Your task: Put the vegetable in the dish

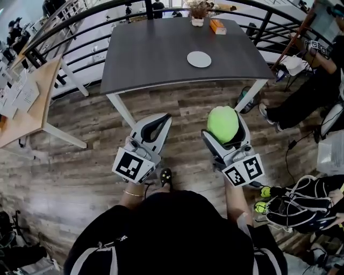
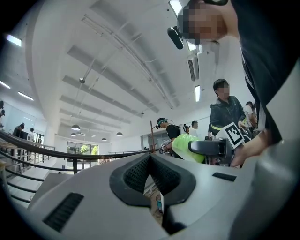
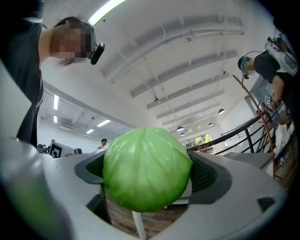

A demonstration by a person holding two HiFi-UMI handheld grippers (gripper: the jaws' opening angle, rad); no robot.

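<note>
A round green cabbage [image 1: 222, 123] sits clamped between the jaws of my right gripper [image 1: 224, 128], held over the wooden floor in front of the table. In the right gripper view the cabbage [image 3: 146, 169] fills the space between the two pads. My left gripper [image 1: 156, 129] is shut with nothing in it, its pads meeting [image 2: 150, 165]. The cabbage [image 2: 187, 147] also shows off to the right in the left gripper view. A small white dish [image 1: 199, 59] lies on the dark grey table [image 1: 150, 59], far ahead of both grippers.
An orange box [image 1: 217, 26] and a potted dried plant [image 1: 198, 12] stand at the table's far edge. A light wooden desk [image 1: 27, 107] is at left. A seated person [image 1: 312, 91] and bags [image 1: 295, 204] are on the right. A black railing runs behind the table.
</note>
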